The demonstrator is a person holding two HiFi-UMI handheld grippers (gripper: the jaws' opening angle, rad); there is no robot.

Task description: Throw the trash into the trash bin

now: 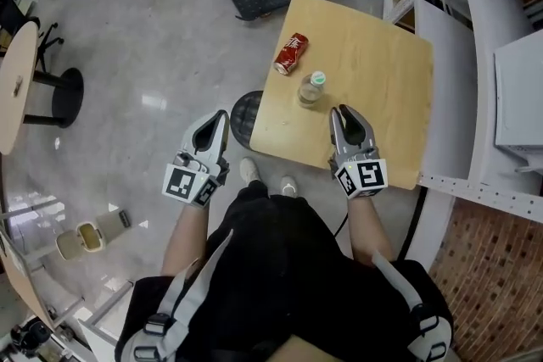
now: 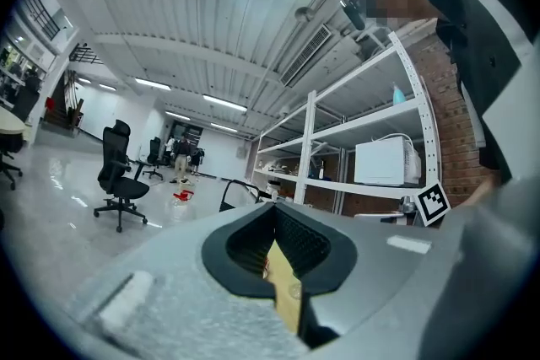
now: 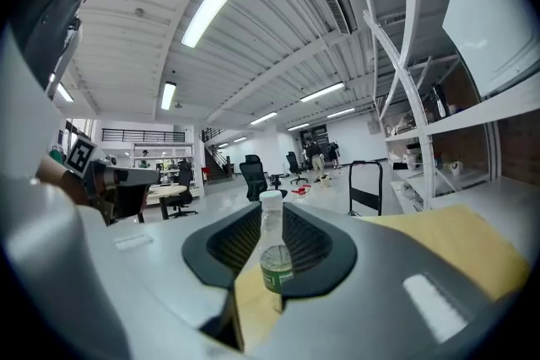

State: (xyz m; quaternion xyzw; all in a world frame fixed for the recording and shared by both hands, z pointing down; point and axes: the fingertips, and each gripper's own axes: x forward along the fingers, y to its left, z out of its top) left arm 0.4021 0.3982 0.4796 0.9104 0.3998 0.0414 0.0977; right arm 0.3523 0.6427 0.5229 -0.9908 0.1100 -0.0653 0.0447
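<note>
On the square light-wood table, a clear plastic bottle with white cap and green label stands upright. A red soda can lies on its side at the bottle's eleven o'clock, near but apart. The right gripper hovers over the table with the bottle at its eleven o'clock, jaws slightly parted, nothing between them. The left gripper is off the table, above the grey floor, jaws pressed together and empty. At its two o'clock, what looks like a black round mesh trash bin sits partly under the table edge.
</note>
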